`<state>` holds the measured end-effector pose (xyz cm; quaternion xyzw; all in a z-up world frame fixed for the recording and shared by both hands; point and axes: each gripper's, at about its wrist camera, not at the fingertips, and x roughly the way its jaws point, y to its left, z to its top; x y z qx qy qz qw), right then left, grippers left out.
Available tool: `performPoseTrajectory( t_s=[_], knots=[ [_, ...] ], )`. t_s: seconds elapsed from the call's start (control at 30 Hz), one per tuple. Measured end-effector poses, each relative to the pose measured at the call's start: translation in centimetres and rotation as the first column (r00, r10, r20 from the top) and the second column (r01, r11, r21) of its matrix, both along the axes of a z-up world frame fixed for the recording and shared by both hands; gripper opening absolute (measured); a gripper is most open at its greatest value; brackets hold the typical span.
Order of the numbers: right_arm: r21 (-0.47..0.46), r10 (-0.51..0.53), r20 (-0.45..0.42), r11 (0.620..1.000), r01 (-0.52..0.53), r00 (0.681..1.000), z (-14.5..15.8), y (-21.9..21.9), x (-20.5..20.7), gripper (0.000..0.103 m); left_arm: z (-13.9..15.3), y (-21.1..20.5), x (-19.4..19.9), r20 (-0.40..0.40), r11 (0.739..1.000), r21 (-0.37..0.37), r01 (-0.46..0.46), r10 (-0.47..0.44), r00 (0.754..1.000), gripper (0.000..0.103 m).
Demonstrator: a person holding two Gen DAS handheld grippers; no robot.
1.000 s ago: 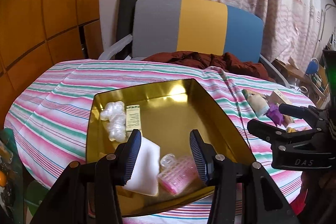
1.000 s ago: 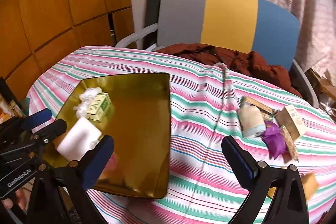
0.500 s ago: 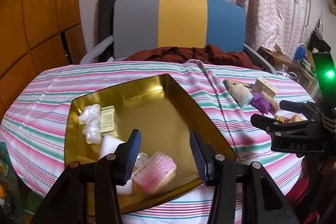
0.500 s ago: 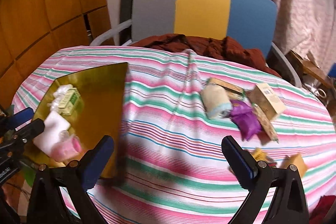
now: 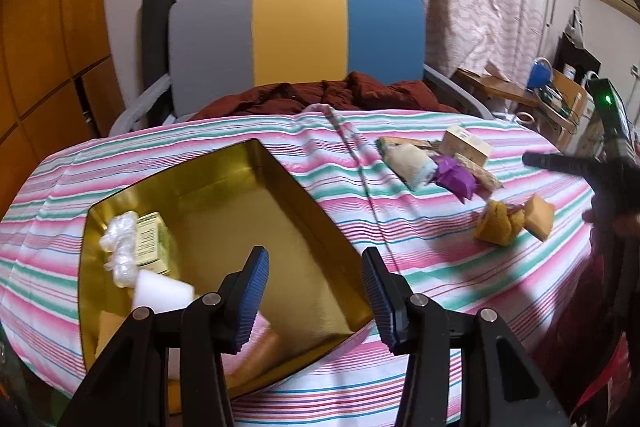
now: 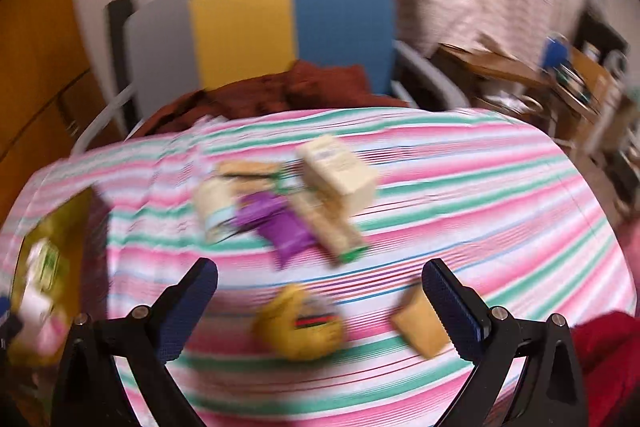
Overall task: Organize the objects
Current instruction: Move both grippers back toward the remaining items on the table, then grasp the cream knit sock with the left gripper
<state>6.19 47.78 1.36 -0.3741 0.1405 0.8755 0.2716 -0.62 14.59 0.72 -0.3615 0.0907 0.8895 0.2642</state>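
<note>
A gold tray (image 5: pixel 224 187) sits on the striped table at the left and holds a white sponge (image 5: pixel 162 293), a green-labelled box (image 5: pixel 150 241) and clear bubble packs (image 5: pixel 118 245). My left gripper (image 5: pixel 314 287) hangs open over the tray's near right corner, empty. My right gripper (image 6: pixel 320 307) is open wide above a yellow pouch (image 6: pixel 298 327) and a tan block (image 6: pixel 420 325); this view is blurred. Further back lie a purple packet (image 6: pixel 280 225), a cream box (image 6: pixel 340 171), a pale roll (image 6: pixel 216 211) and a flat bar (image 6: pixel 328 231).
A chair (image 5: pixel 296 35) with a grey, yellow and blue back stands behind the table, with a dark red garment (image 5: pixel 320 97) on its seat. Curtains hang behind it. Cluttered shelves (image 5: pixel 560 95) stand at the far right. Orange wood panels (image 5: pixel 48 47) line the left wall.
Both grippers have swung to the right. The tray has slid left in both views, and the loose items on the right of the table have come under my right gripper. Both stay open.
</note>
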Motion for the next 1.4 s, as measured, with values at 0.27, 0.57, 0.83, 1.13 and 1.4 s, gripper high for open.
performPoseTrajectory(
  t_s=[0.27,0.57,0.83,1.13,1.4],
  knots=[
    [-0.159,-0.226,-0.069,0.964,0.213,0.972,-2.0,7.3,3.5,0.103,-0.6,3.5,0.5,0.012,0.996,-0.032,0.083,-0.082,0.997,0.049],
    [-0.288,-0.255,-0.102,0.933,0.217,0.961,-3.0,8.7,4.5,0.103,-1.6,7.8,0.8,0.049,0.983,-0.058,0.175,-0.172,0.984,0.049],
    [-0.305,-0.199,-0.099,0.939,0.161,0.975,-3.2,8.1,3.8,0.103,-1.9,10.9,0.0,0.08,0.975,-0.056,0.214,-0.209,0.975,0.049],
    [-0.308,-0.143,-0.117,0.946,0.101,0.983,-3.0,7.4,3.1,0.103,-1.5,14.4,-3.8,0.139,0.98,0.002,0.197,-0.195,0.971,0.049],
    [-0.29,-0.067,-0.118,0.956,0.03,0.991,-3.0,6.3,2.1,0.103,-2.7,17.7,-8.6,0.248,0.986,0.083,0.147,-0.164,0.955,0.048]
  ],
)
